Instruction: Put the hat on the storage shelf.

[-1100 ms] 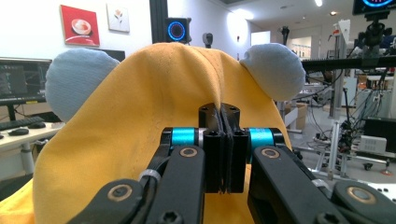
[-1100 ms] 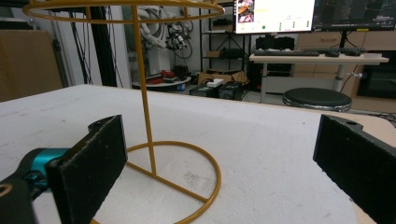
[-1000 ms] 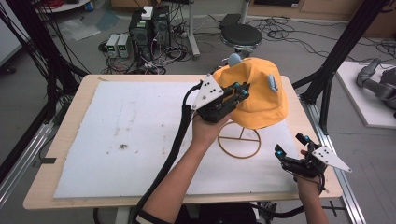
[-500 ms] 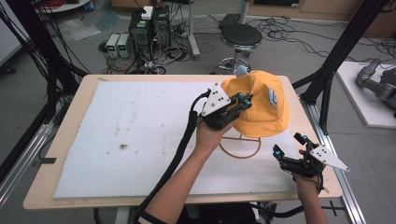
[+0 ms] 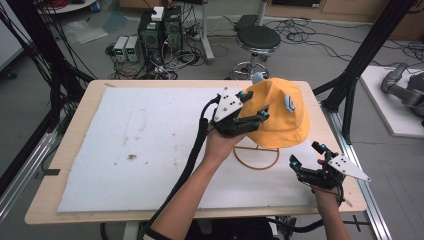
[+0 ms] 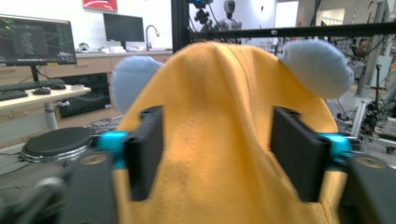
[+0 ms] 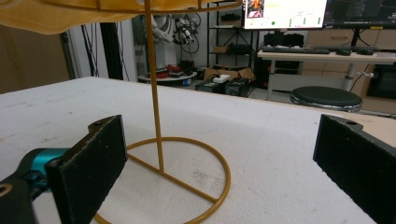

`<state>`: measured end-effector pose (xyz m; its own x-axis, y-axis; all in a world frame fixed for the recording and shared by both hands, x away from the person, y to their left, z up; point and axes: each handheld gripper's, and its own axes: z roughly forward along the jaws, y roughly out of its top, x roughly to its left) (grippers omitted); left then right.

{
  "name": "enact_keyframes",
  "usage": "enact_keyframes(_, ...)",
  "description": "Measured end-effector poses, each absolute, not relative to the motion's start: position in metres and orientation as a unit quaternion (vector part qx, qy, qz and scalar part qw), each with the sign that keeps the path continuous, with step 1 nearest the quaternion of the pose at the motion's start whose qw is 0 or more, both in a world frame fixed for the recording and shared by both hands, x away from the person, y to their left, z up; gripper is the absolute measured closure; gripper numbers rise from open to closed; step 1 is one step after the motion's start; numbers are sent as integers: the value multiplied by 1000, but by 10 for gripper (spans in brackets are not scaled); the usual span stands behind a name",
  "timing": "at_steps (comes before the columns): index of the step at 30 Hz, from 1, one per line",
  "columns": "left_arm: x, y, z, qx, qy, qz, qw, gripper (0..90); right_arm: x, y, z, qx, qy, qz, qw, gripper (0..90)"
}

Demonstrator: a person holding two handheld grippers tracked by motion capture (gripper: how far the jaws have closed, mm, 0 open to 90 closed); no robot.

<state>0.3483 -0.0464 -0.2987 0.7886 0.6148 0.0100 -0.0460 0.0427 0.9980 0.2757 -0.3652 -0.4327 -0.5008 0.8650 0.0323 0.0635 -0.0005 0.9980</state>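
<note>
Since a second ago, left tongs have shifted the yellow knit hat farther onto the thin wire stand, jaws clamped on its soft cloth; white foam-covered surface beneath; right tongs rest apart nearby.

On the worktop lies a foam sheet, and a wire stand rests on its right part. A hat sits on top of the stand. The left claw is at the hat's left side, with the cloth between its jaws. The right claw is near the front right corner, beside the stand's ring base.
</note>
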Motion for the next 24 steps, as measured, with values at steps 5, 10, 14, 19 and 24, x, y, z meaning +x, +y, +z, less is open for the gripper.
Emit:
enact_keyframes(5,343,-26,-291,639,209,267,690,188,275,-365,-433,372,624,602,332,24)
enact_keyframes(10,341,8,-281,631,226,294,681,168,275,-366,-433,372,623,601,334,24)
enact_keyframes(14,341,31,-277,627,241,310,673,167,275,-365,-433,370,625,601,334,24)
enact_keyframes(19,338,78,-272,618,264,334,661,167,276,-364,-433,369,626,600,334,24)
enact_keyframes(24,332,110,-273,606,285,347,657,166,276,-363,-433,371,625,601,333,24)
